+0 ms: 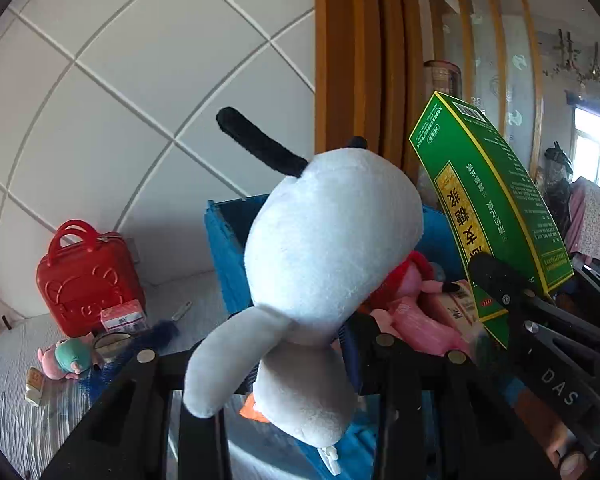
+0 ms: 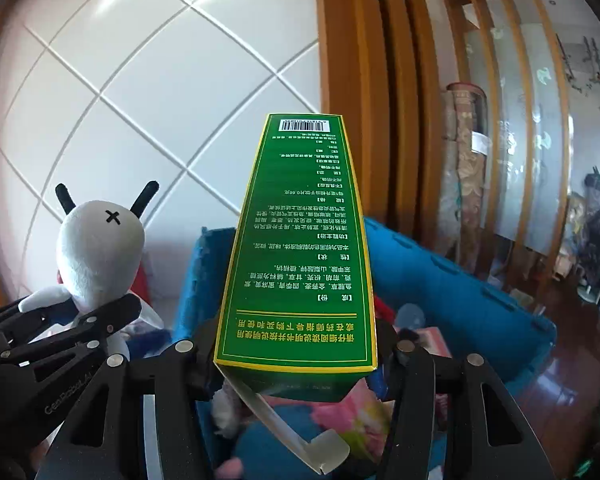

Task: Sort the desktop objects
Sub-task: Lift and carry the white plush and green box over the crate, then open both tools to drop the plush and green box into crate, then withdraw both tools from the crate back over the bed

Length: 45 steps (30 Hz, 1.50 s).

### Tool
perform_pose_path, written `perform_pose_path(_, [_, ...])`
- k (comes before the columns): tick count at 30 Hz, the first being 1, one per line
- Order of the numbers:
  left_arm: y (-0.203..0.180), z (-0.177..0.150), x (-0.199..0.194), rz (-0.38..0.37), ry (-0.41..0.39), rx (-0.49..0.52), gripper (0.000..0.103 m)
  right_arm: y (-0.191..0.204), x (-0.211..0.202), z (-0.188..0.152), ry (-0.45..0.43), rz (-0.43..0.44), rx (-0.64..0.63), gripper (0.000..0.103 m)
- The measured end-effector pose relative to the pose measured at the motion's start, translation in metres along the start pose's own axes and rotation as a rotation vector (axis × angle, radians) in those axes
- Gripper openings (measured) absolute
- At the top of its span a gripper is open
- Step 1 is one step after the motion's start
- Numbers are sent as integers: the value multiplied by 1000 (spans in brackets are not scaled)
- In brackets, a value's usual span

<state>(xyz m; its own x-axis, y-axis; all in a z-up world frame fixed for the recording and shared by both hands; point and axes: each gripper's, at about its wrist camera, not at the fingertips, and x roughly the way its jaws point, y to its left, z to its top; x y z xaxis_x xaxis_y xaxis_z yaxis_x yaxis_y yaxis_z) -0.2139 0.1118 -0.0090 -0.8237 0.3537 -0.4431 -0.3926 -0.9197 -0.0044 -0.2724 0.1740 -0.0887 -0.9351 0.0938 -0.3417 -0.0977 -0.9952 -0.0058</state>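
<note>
Two loads held over the blue bin

Two things were in our grip at once, and the step in hand, as we judged it, was to set each down inside the bin without spilling what already lay there.

From the left wrist view, our left gripper (image 1: 300, 360) was clamped narrow on the grey plush toy (image 1: 324, 248), its head and black ears sticking up past the fingers. The blue bin (image 1: 224, 248) sat just beyond it, with a pink doll (image 1: 416, 316) and a small carton already inside. Off to the left, on the white cloth (image 1: 16, 412), a red case (image 1: 88, 276), a small pink-and-white box (image 1: 123, 317) and a little green-haired doll (image 1: 70, 358) lay unsorted. We judged that the toy, soft and top-heavy, should go low into the bin before we let go, so it would not roll off the rim.

From the right wrist view, our right gripper (image 2: 296, 354) held the green box (image 2: 300, 240) by its near end, jaws partly closed on its sides. One end flap hung open below. The box stood over the bin's mouth. We thought it best to lay it flat beside the pink doll, flap end last, because a stiff tall box dropped upright could tip against the wall or catch on that flap. The two grippers were close together, so we reckoned we should release one at a time.
</note>
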Motion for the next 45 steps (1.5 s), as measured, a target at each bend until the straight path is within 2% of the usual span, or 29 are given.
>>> perform_pose_path(5, [-51,3,10,-12,51,25,33,-74,-23,21,16,-11,9,53])
perform_pose_path(6, [-57,2,12,-11,58,34,33,-97,-47,34,22,-13,9,53])
perform_pose_path(10, [-68,1,18,6,81,41,33,-138,-57,38,54,-21,19,54])
perform_pose_path(11, [-69,1,19,12,87,37,33,-148,-61,39,64,4,19,54])
perform_pose_path(14, [-70,-1,23,19,108,28,35,-166,-50,36,84,6,25,53])
perform_pose_path(15, [-70,-2,23,18,115,22,41,-168,-48,35,89,7,22,53])
perform_pose_path(16, [-70,-2,23,18,118,15,51,-169,-45,35,99,11,13,54])
perform_pose_path(17, [-70,-2,23,17,114,12,57,-167,-43,32,111,10,5,59])
perform_pose_path(18, [-70,-3,20,18,103,13,70,-168,-42,32,112,7,5,63])
perform_pose_path(19, [-71,-3,18,22,91,18,78,-167,-42,30,113,10,9,76])
perform_pose_path(20, [-71,-3,15,26,80,25,80,-165,-45,27,111,11,13,90])
perform_pose_path(22, [-70,-3,10,28,68,32,81,-167,-51,26,102,-5,20,101])
perform_pose_path(26, [-59,-6,3,24,81,6,83,-170,-67,28,94,-12,40,103])
perform_pose_path(29, [-43,-11,-10,49,74,-12,85,-175,-80,33,85,-21,71,103])
perform_pose_path(31, [-29,-14,-23,76,55,-25,97,-170,-92,34,69,-16,89,103])
perform_pose_path(32, [-21,-15,-31,90,39,-34,99,-166,-99,35,61,-10,93,103])
perform_pose_path(36, [15,-21,-64,182,-21,-58,100,-133,-131,37,24,16,67,103])
perform_pose_path(41, [63,-35,-107,229,-41,-81,101,-75,-179,26,7,50,28,103])
perform_pose_path(43, [83,-42,-121,222,-16,-88,102,-52,-198,20,9,63,30,103])
perform_pose_path(45, [101,-49,-133,174,1,-99,102,-32,-214,16,17,71,34,103])
